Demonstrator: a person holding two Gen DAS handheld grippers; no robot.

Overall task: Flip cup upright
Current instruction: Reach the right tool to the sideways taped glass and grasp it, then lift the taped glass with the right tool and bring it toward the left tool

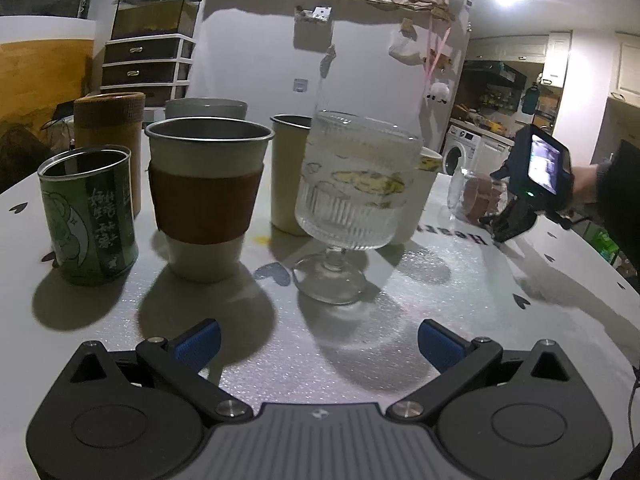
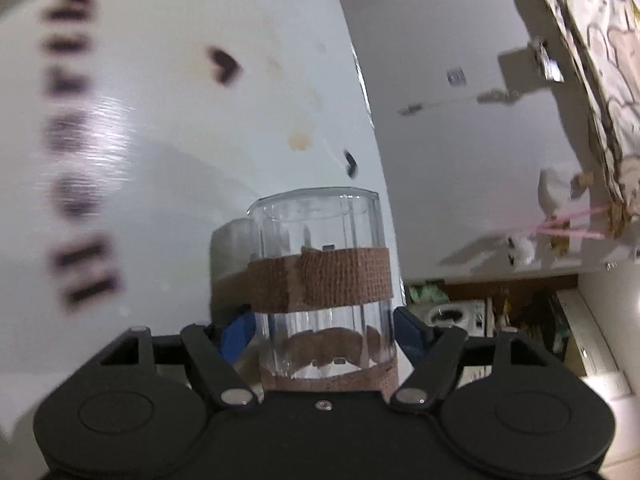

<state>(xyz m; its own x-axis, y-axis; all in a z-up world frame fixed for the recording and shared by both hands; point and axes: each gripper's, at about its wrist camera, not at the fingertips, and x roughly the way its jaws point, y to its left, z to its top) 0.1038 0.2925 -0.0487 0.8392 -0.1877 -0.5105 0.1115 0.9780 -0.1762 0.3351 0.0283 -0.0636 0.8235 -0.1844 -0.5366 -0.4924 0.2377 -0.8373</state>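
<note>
A clear glass cup with brown tape bands (image 2: 320, 276) sits between the blue pads of my right gripper (image 2: 326, 334), which is shut on it. The right wrist view is rolled sideways, so the cup is held tilted above the white table (image 2: 140, 140). In the left wrist view the same cup (image 1: 472, 198) and the right gripper (image 1: 490, 216) show at the far right, just over the table. My left gripper (image 1: 318, 344) is open and empty, low over the table in front of a ribbed stemmed glass (image 1: 352, 196).
Upright cups stand in a row: a green printed tin (image 1: 90, 216), a white cup with a brown sleeve (image 1: 206, 196), a cork-coloured tumbler (image 1: 110, 136), a grey cup (image 1: 206, 108) and a cream cup (image 1: 286, 168). A wall (image 1: 260, 60) rises behind them.
</note>
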